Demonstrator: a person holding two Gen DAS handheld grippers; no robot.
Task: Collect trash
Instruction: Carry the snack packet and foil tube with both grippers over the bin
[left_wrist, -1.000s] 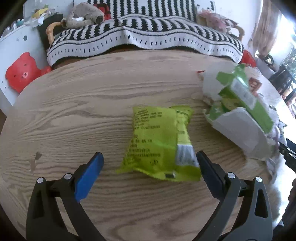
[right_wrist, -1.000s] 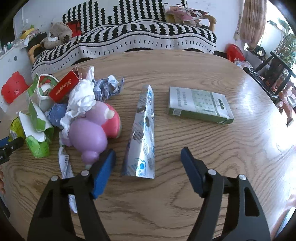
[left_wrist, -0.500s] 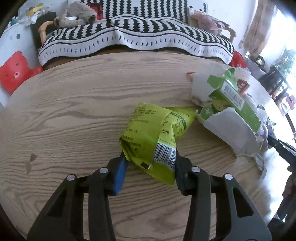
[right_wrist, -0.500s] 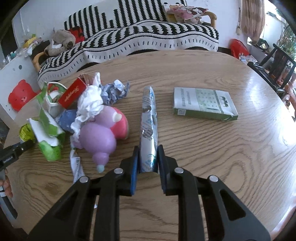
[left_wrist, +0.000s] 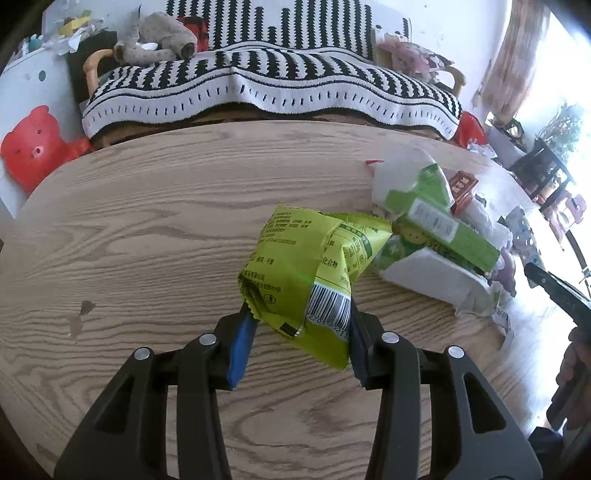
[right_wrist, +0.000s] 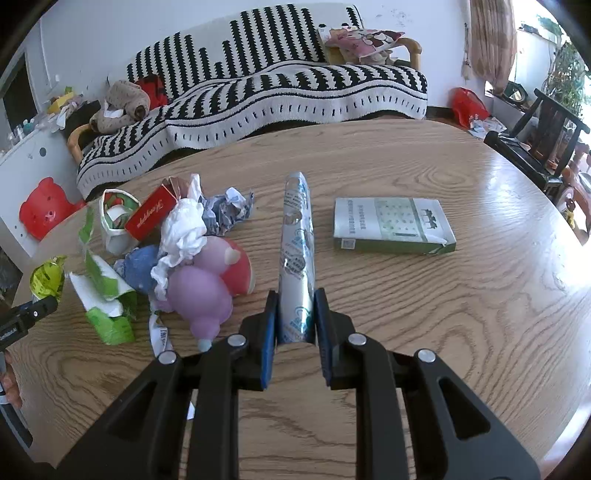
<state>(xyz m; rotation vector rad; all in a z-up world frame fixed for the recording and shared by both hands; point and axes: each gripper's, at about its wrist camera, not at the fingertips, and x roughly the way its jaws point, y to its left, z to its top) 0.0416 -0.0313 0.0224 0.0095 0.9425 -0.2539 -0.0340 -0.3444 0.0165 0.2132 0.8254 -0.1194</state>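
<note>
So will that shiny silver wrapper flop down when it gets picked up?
Probably a bit. The silver wrapper looks thin and empty, pinched flat at one end by the right gripper, so its free end may droop. It likely weighs little. The glossy foil could slip.

A heap of crumpled wrappers and torn cartons (right_wrist: 155, 251) is found left of the silver foil wrapper (right_wrist: 297, 254) on the round wooden table (right_wrist: 480, 314); a flat green-and-white box (right_wrist: 391, 225) lies right of it.
</note>
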